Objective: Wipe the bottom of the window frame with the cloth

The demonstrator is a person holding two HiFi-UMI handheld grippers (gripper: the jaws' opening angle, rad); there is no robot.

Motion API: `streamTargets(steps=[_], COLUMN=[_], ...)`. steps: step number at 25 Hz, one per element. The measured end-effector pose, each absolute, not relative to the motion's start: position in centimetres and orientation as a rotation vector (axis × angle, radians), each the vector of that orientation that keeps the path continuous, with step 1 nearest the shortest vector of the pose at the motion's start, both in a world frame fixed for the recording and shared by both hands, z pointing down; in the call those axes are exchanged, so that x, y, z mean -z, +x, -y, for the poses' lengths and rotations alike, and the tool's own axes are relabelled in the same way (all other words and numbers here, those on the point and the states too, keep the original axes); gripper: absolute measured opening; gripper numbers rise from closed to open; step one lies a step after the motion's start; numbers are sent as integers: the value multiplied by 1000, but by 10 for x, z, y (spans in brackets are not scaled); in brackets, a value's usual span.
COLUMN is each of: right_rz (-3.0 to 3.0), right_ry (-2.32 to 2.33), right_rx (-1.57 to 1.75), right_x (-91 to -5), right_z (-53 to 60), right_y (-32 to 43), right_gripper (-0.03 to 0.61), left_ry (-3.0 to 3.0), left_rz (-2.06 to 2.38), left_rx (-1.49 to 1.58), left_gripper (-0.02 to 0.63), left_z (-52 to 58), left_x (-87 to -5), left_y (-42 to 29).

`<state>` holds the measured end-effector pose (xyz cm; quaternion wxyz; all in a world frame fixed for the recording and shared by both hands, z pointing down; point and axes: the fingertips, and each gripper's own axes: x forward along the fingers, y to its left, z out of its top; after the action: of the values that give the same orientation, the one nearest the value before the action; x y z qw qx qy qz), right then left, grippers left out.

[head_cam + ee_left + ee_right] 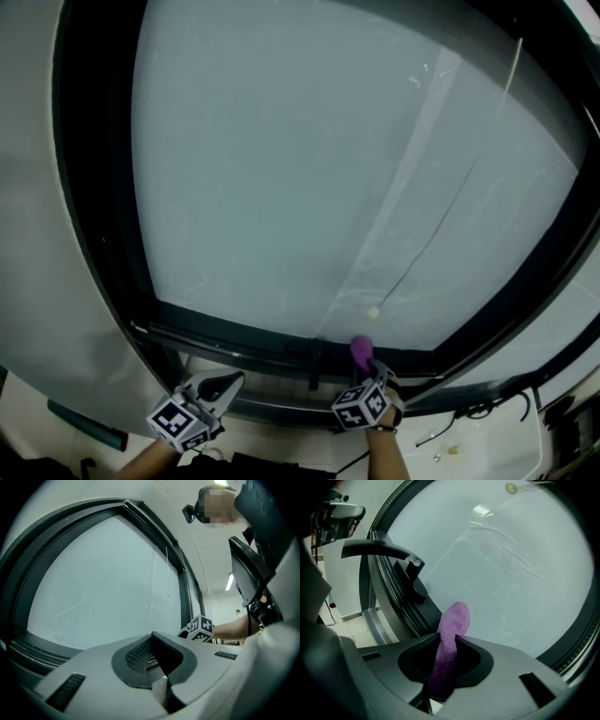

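A purple cloth (360,352) sticks up out of my right gripper (366,369), which is shut on it. Its tip is at the dark bottom rail of the window frame (244,339), just below the frosted glass (309,159). In the right gripper view the cloth (451,634) stands folded between the jaws of the right gripper (446,641), its top against the glass beside the frame (396,604). My left gripper (225,382) hangs lower left, below the rail, shut on nothing. In the left gripper view the left gripper (152,638) points at the glass, and the frame (33,646) runs under it.
A dark window handle (379,550) juts out of the frame left of the cloth. A thin pull cord ends in a pale bead (373,313) just above the cloth. A white sill with cables (478,441) lies at the lower right. A white wall (37,234) flanks the window's left.
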<state>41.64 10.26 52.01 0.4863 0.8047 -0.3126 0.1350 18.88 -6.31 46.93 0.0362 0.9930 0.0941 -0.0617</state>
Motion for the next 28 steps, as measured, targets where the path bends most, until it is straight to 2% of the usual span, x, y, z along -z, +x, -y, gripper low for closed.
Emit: streamTargets(steps=[28], right_rz=[961], right_ry=[1964], right_rx=[-187], right_x=[-501], right_z=[-38], right_y=[364], right_gripper=[86], left_ry=[3051], left_rz=[-206], left_rx=[142], left_gripper=[5], left_z=[80], left_x=[-481], left_y=[161])
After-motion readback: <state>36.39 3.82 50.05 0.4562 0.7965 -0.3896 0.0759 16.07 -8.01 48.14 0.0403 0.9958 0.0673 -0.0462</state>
